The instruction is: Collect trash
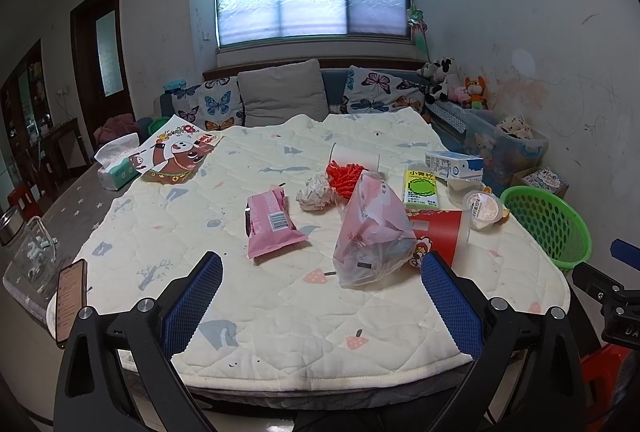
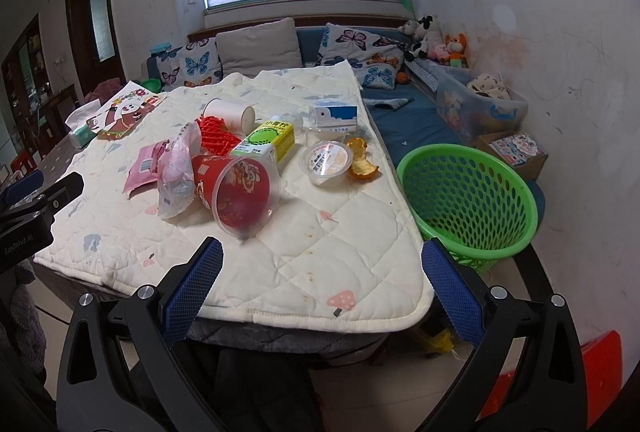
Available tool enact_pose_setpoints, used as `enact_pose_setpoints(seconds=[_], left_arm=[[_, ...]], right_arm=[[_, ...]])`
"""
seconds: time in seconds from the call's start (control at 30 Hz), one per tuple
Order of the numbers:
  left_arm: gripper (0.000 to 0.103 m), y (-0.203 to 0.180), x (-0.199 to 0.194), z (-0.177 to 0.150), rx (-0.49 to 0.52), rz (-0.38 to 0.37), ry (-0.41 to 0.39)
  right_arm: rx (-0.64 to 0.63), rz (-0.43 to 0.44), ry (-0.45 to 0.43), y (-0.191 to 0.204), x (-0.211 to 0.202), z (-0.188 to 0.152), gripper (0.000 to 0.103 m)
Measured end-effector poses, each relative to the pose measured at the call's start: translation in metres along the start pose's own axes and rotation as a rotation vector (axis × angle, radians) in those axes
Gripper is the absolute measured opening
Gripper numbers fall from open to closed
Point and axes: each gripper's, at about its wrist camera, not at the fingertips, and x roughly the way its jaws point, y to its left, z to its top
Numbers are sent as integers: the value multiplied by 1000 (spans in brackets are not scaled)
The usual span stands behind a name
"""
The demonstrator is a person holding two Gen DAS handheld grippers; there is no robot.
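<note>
I see both my left tongs (image 1: 322, 274) and right tongs (image 2: 322, 260) spread empty over the worktop (image 2: 340, 264), wrappers and a red cup (image 2: 236, 188) ahead, green basket (image 2: 468, 200) beside.

I can't read the phone (image 1: 71, 298) screen; the plastic bag (image 1: 370, 232) hides part of the red cup (image 1: 438, 232).

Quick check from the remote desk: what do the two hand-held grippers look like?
The left hand-held gripper and the right hand-held gripper look alike: black angular frames with silver bolts and two fingers faced with blue, finely textured pads. No cables, hands or sleeves show.
</note>
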Motion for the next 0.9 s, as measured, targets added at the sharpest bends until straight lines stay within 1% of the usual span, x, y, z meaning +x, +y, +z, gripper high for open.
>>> enact_pose_setpoints(seconds=[0.63, 0.9], left_arm=[[97, 0, 7, 4, -6, -4, 10], [97, 1, 13, 7, -10, -3, 19]], right_arm=[[-3, 5, 1, 2, 5, 3, 99], [-23, 22, 3, 4, 15, 12, 99]])
